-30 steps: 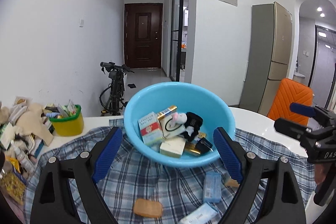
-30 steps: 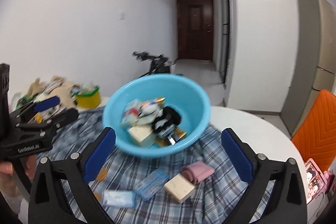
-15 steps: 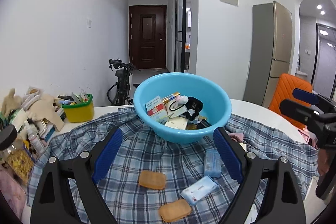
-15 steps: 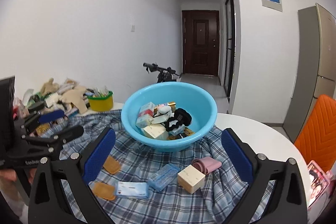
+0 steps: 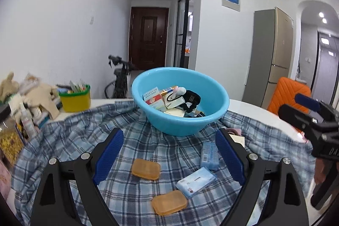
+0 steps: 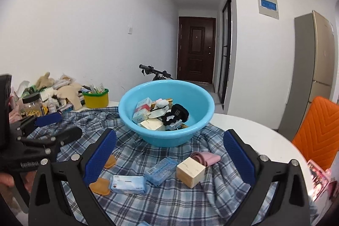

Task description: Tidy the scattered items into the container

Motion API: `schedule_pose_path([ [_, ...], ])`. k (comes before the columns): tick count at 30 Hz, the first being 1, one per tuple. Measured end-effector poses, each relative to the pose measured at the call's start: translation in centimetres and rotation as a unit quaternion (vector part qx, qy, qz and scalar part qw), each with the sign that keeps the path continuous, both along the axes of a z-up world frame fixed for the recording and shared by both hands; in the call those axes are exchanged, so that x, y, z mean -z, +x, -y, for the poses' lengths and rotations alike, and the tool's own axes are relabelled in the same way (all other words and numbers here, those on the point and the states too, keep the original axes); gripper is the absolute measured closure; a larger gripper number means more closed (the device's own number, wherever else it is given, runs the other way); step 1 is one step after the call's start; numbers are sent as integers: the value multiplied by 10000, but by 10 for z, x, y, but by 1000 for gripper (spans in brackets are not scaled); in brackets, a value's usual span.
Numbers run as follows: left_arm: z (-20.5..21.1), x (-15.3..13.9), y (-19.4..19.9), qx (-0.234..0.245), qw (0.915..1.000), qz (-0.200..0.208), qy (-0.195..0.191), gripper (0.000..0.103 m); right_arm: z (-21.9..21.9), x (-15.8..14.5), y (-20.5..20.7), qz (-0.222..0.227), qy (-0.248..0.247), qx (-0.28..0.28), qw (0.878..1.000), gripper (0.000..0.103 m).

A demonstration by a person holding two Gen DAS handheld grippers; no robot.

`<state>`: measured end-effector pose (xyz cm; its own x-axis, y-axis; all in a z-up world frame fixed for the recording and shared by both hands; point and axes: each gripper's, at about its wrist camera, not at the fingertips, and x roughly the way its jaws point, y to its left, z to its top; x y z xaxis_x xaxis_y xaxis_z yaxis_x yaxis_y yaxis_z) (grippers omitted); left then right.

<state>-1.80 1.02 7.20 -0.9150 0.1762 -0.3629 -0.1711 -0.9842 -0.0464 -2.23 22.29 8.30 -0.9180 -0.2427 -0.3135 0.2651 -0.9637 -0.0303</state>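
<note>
Blue basin (image 6: 148, 137) holds boxes; cube box (image 6: 190, 172) lies on plaid cloth (image 6: 180, 204).

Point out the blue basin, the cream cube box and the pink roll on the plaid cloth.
blue basin (image 6: 169, 140): right wrist view, outer front wall.
cream cube box (image 6: 190, 171): right wrist view, front face.
pink roll (image 6: 208, 159): right wrist view, middle of its side.

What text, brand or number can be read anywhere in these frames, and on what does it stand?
"GenRobot": left gripper body, cut off at the edge.
"DA": right gripper body, rest cut off.
Boxes in the blue basin: print too small to read.
Packets on the plaid cloth: print blurred.
</note>
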Motion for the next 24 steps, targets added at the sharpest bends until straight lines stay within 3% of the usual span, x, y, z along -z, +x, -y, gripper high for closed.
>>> schedule_pose_path([
  [5,-11,13,9,68,9994,-208,-273,13,0,16,1,-7,-28,49,10000,3],
  [14,-12,39,15,41,9994,-343,-80,13,-4,45,7,-248,-211,182,9993,3],
  [20,-13,53,17,-67,9985,-519,-142,13,1,60,20,-832,-4,129,9964,3],
  [24,-10,58,18,-58,9980,-621,-17,13,-1,70,19,-749,-98,125,9971,1],
])
